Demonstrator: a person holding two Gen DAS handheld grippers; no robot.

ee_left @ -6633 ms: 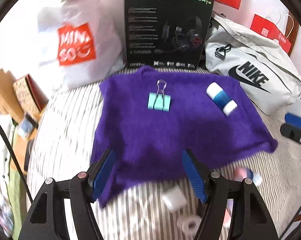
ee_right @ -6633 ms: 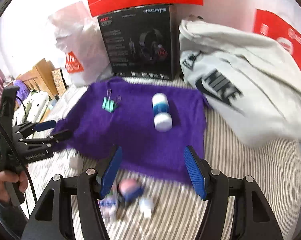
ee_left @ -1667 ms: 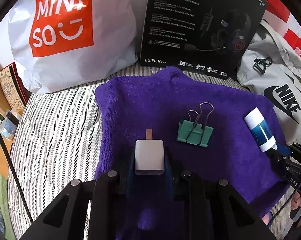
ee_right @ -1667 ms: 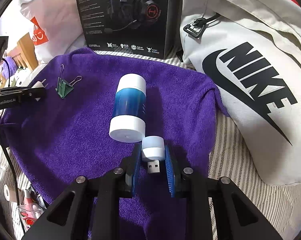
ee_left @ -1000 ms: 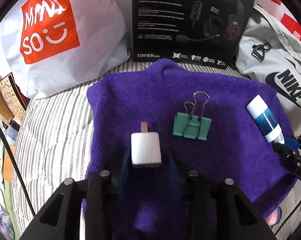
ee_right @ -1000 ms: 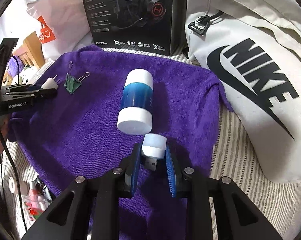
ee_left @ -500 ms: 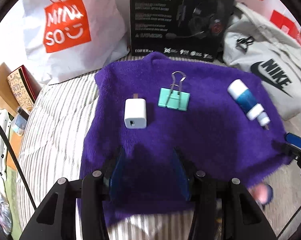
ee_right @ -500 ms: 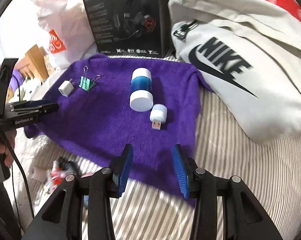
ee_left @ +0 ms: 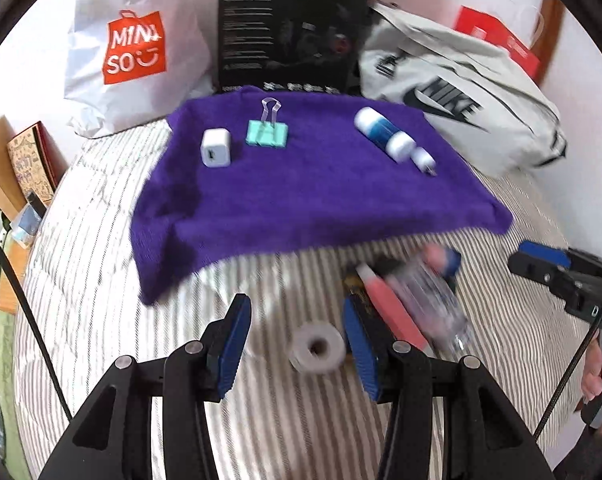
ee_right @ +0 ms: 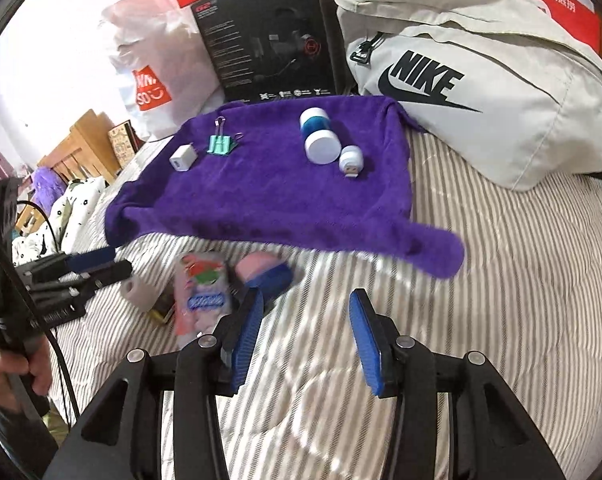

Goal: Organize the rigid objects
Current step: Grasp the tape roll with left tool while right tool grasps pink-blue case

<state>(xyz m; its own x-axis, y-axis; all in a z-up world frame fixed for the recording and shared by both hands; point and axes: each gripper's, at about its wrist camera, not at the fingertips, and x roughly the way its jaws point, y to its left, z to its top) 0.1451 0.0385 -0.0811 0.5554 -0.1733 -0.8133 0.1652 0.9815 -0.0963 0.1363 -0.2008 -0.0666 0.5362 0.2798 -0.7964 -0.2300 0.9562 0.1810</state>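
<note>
Striped bedding sagged under the towel (ee_left: 321,196); both my grippers, left (ee_left: 297,344) and right (ee_right: 307,340), gaped empty. Tape roll (ee_left: 317,350) lay between my left fingers; a sloppy pinch could roll it away

On the towel (ee_left: 321,192) we see, left to right, charger (ee_left: 215,153), clip (ee_left: 267,133), bottle (ee_left: 383,134), USB stick (ee_left: 423,159). Before it, on the bed (ee_right: 501,280), tape (ee_left: 317,345) lies left of a clutter (ee_left: 413,296).
</note>
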